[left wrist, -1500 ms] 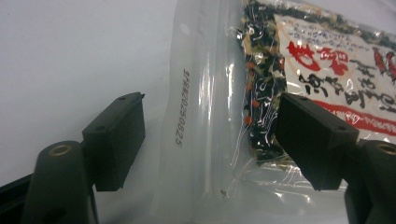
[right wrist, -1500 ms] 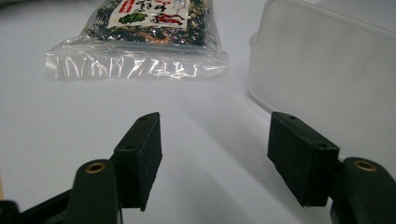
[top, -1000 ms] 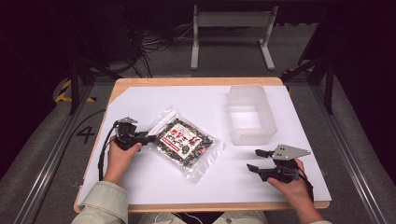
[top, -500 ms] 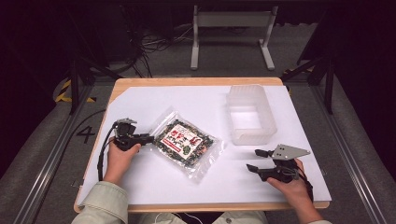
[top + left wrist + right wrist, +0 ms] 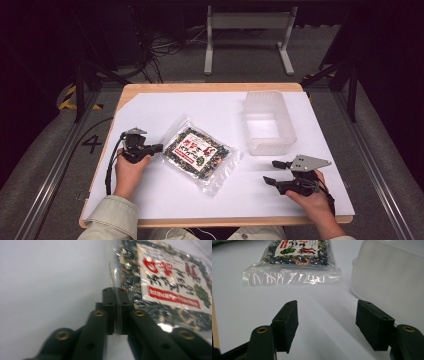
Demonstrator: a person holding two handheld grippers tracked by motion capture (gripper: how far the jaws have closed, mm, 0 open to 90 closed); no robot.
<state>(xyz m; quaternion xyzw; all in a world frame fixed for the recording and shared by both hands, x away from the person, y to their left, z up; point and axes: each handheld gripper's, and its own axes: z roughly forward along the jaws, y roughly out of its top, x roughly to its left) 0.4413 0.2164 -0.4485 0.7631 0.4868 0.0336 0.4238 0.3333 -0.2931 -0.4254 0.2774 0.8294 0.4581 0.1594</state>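
A clear plastic bag of dark dried food with a white and red label point(image 5: 199, 151) lies flat on the white sheet, mid-table. My left gripper point(image 5: 160, 147) is at the bag's left edge. In the left gripper view its jaws point(image 5: 115, 297) are pressed together with the bag's clear edge pinched between them, and the label point(image 5: 172, 287) lies just beyond. My right gripper point(image 5: 272, 171) rests near the front right of the table, open with nothing between its fingers. In the right gripper view point(image 5: 327, 322) it points towards the bag's clear sealed end point(image 5: 294, 277).
A translucent white plastic bin point(image 5: 270, 147) stands at the right rear of the sheet, close to the bag and just beyond my right gripper; its wall point(image 5: 392, 277) rises to the right in the right gripper view. The wooden table edge point(image 5: 210, 221) runs along the front.
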